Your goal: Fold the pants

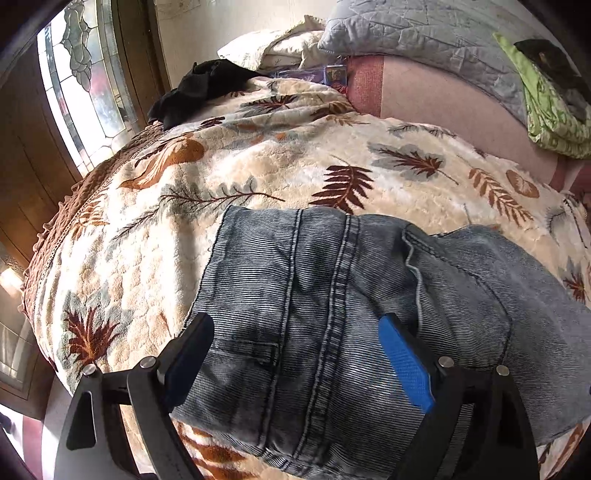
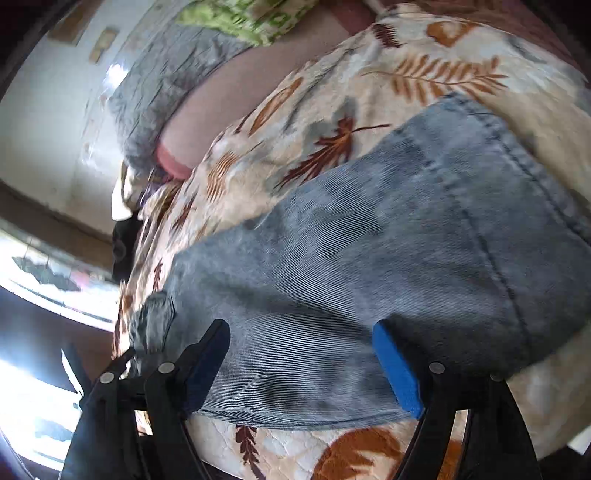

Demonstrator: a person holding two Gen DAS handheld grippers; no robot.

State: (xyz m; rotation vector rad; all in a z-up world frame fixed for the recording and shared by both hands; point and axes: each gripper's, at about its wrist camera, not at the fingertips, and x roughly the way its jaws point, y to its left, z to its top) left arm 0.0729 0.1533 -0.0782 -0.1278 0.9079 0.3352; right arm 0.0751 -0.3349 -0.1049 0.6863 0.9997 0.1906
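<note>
Faded blue denim pants (image 1: 332, 295) lie folded in a compact stack on a cream blanket with leaf prints (image 1: 258, 166). My left gripper (image 1: 295, 328) is open, its blue-padded fingers (image 1: 406, 365) spread wide just above the near part of the pants. In the right wrist view the same pants (image 2: 369, 258) fill the middle of the frame. My right gripper (image 2: 299, 332) is open too, its fingers (image 2: 397, 369) apart over the pants' near edge, holding nothing. The right view is blurred.
A black garment (image 1: 199, 88) lies at the far side of the bed by a stained-glass window (image 1: 77, 85). Grey quilted pillows (image 1: 424, 33) and a green patterned cloth (image 1: 550, 110) sit at the back right. The bed's edge (image 1: 44, 251) drops off to the left.
</note>
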